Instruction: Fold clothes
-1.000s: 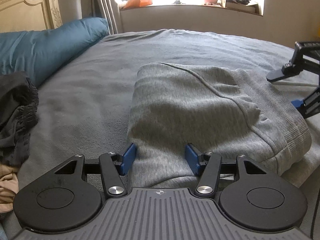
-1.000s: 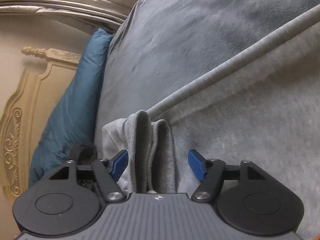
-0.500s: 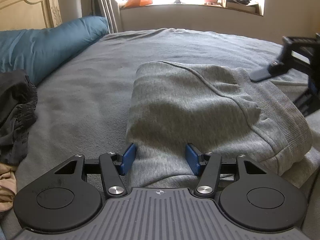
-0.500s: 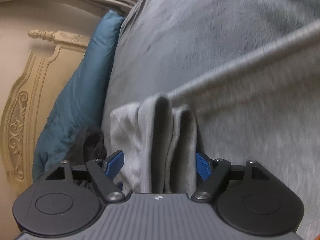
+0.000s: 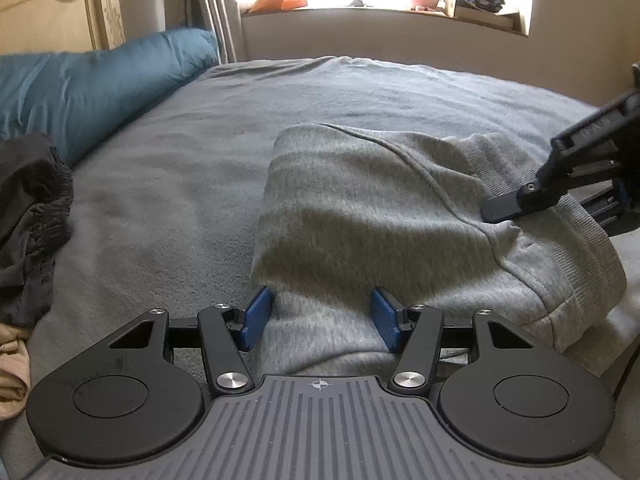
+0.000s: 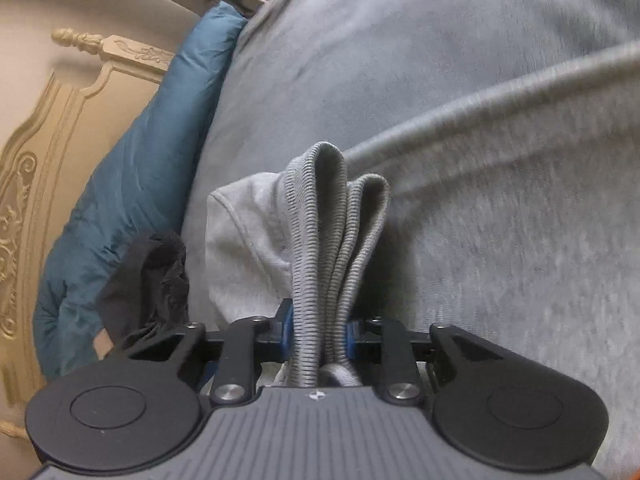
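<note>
A grey sweatshirt [image 5: 360, 200] lies folded on the grey bed cover [image 5: 160, 200]. My left gripper [image 5: 320, 316] sits at its near edge, and a thick fold of the cloth fills the gap between the blue pads [image 5: 256, 316]. My right gripper [image 6: 318, 336] is closing its jaws on the bunched ribbed hem [image 6: 320, 220], which stands up pinched between the pads. In the left wrist view, one black finger of the right gripper [image 5: 516, 204] rests on the sweatshirt's right side. The rest of the sweatshirt [image 6: 500, 200] spreads out to the right in the right wrist view.
A teal pillow [image 5: 100, 80] lies along the cream headboard [image 6: 60, 140] on the left. A black garment [image 5: 28, 208] and a beige cloth [image 5: 12, 368] are heaped at the left edge. A cluttered windowsill [image 5: 380, 0] is beyond the bed.
The right gripper's jaws have closed from wide apart onto the ribbed hem, squeezing it into a bunch. It has also moved inward over the sweatshirt. The left gripper has stayed put.
</note>
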